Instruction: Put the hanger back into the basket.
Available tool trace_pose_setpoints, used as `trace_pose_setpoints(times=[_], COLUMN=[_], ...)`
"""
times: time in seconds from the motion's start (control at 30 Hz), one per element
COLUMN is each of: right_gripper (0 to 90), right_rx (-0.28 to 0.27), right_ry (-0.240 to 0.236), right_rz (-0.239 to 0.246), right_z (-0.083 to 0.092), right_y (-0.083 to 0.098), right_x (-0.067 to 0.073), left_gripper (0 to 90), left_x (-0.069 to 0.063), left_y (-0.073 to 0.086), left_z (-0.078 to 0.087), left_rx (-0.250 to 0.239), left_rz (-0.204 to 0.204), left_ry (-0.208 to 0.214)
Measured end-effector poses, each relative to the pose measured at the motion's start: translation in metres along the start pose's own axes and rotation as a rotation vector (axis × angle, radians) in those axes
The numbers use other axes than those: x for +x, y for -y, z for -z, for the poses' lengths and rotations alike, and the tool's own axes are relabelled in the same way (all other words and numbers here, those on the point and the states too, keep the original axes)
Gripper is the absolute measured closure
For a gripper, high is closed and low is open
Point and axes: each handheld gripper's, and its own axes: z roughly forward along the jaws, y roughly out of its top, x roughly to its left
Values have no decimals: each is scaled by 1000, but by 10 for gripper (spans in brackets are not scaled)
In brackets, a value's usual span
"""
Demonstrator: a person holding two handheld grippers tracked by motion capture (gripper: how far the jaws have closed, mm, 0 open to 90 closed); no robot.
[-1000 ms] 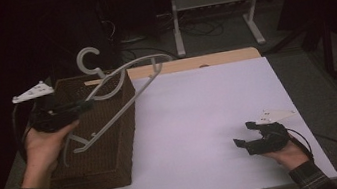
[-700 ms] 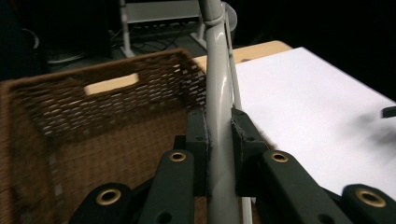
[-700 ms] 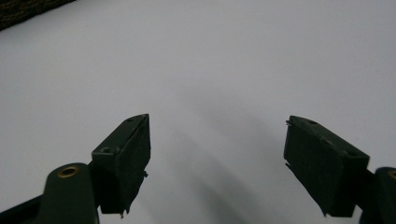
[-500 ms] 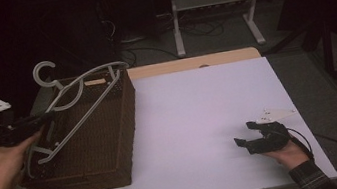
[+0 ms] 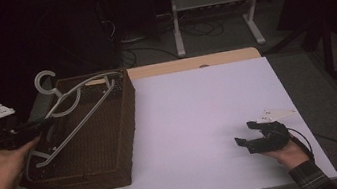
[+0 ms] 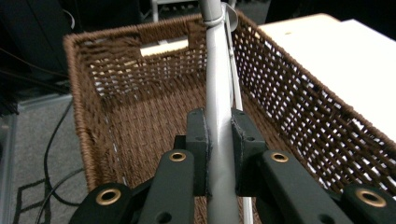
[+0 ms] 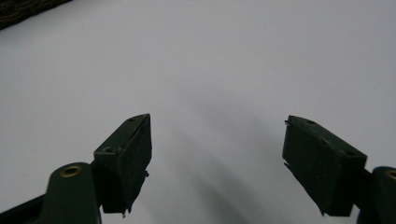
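1. High view: left gripper [image 5: 35,128] at mid-left of frame, clamped on a grey clothes hanger [image 5: 75,111] partway along one arm. The hanger lies tilted across the open top of the brown wicker basket [image 5: 114,148], hook [image 5: 44,81] poking past the basket's far-left rim, lower end down inside. Prob. gripped on the arm so the long frame can be angled to fit in the basket. The basket sits on the left end of the white tabletop [image 5: 200,120].
2. High view, lower right: right gripper [image 5: 247,134] low over the tabletop, well apart from the basket, jaws wide w/ nothing between. Looks parked out of the way while the left does the work.
3. Left gripper view: both pads [image 6: 198,140] pressed on the hanger's grey bar [image 6: 219,116], which runs up the frame centre toward the far basket wall [image 6: 154,46]; woven floor below, so the bar is over the inside.
4. Right gripper view: pads [image 7: 130,154] spread wide, bare white tabletop [image 7: 210,70] between; basket corner [image 7: 18,9] at upper left.
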Motion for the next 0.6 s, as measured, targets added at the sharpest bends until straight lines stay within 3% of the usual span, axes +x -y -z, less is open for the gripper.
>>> trace_pose_setpoints(times=[0.1, 0.3, 0.37, 0.43, 0.6], right_gripper=[232, 236, 235, 235, 235], right_rx=[0, 0, -1, -1, -6], right_ry=[1, 2, 2, 3, 1], right_rz=[-1, -3, -5, -4, -5], right_z=[0, 1, 1, 1, 1], right_y=[0, 0, 0, 0, 0], right_x=[0, -1, -1, -1, -1], left_gripper=[799, 795, 783, 728, 573], left_x=[0, 6, 7, 9, 2], left_y=[3, 17, 21, 22, 20], left_z=[-10, -24, -26, -25, -25], left_rx=[40, 81, 76, 50, 44], left_rz=[-12, 19, 25, 52, 47], left_ry=[-12, -7, -24, -17, -15])
